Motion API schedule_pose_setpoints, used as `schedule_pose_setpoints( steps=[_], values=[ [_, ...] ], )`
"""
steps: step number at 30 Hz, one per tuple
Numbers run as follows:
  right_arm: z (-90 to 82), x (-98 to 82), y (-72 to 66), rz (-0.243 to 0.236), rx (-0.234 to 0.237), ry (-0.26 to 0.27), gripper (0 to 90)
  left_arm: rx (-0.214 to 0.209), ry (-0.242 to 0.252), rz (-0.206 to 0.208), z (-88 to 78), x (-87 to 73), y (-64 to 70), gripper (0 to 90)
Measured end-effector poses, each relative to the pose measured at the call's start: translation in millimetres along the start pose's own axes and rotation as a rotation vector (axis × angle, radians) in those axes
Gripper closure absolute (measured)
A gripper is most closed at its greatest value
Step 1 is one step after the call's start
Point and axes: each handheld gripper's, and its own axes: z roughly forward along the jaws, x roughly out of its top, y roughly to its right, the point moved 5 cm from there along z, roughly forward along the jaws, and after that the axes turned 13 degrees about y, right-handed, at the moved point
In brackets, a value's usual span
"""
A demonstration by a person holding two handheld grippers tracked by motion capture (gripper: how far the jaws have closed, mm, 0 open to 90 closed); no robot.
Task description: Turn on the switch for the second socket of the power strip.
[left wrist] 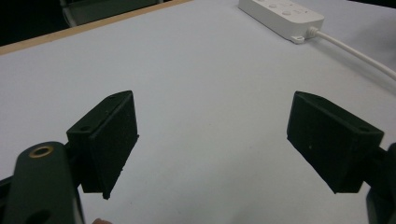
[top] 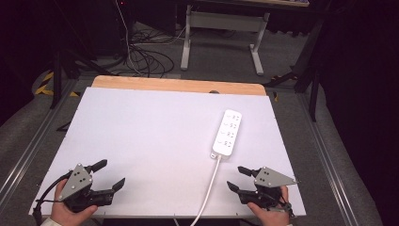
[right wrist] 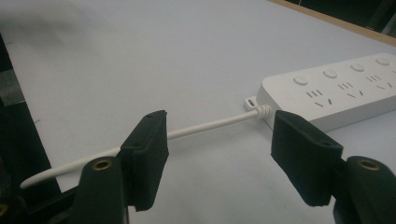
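White power strip (top: 227, 133), long axis running away from the table's near edge, is lain ahead of the nearer right gripper (top: 236, 178), jaws apart and empty; left gripper (top: 111, 175), likewise parted, is kept well apart.

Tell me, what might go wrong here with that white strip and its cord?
The cord runs off the table's near edge beside the right tongs; a hand could snag it and drag the strip. Both tongs are open and hold nothing. The strip looks smooth, so a grip may slip.
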Motion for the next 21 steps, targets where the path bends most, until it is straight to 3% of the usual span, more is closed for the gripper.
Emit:
schedule_pose_setpoints(
  steps=[6,13,21],
  values=[
    [0.0,-0.1,-0.7,0.0,0.001,-0.003,37.2,0.003,0.002,0.01,-0.3,0.7,0.3,17.0],
    [0.6,0.7,-1.9,-0.021,-0.003,-0.005,39.2,-0.006,0.011,-0.043,-1.0,1.5,0.2,16.9],
    [-0.6,2.8,-3.5,-0.029,-0.007,0.0,40.1,0.018,0.016,-0.013,-1.7,2.0,-0.2,16.9]
  ],
)
